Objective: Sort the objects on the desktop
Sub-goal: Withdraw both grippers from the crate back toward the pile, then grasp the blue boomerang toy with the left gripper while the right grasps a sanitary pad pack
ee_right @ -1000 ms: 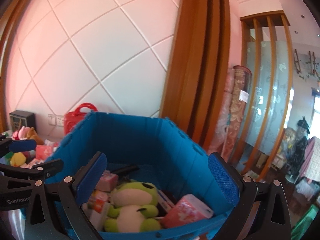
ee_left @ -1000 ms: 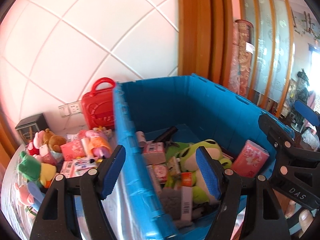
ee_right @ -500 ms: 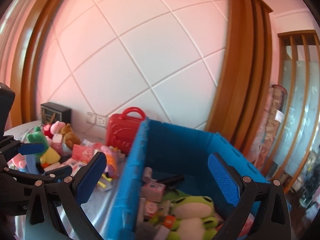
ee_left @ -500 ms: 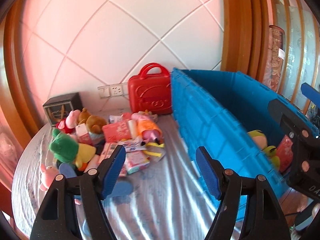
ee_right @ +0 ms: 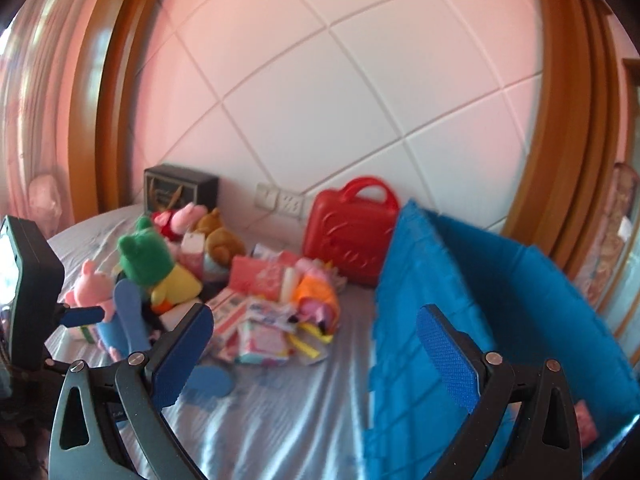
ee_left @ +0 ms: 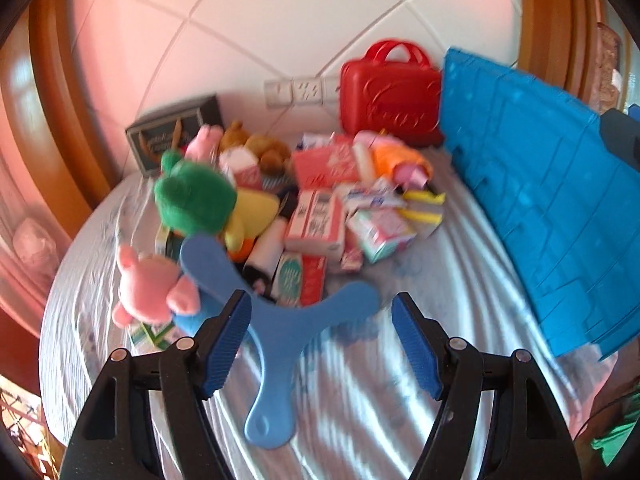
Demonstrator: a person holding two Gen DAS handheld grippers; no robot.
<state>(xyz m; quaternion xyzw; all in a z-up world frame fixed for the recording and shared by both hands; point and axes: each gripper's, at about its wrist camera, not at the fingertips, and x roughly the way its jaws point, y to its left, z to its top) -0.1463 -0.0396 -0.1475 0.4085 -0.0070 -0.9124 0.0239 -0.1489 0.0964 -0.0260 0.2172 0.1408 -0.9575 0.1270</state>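
Note:
A pile of toys and small boxes lies on the cloth-covered round table: a green plush, a pink pig plush, a blue three-armed boomerang, a red-and-white box and an orange plush. My left gripper is open and empty, low over the boomerang. My right gripper is open and empty, between the pile and the blue bin. The left gripper shows at the left of the right wrist view.
A blue plastic bin stands at the table's right. A red toy suitcase and a dark box stand against the tiled wall, by wall sockets. Wooden frames flank the wall.
Both grippers have swung left, away from the bin's inside and toward the toy pile. The left gripper has come down over the blue boomerang. Both stay open.

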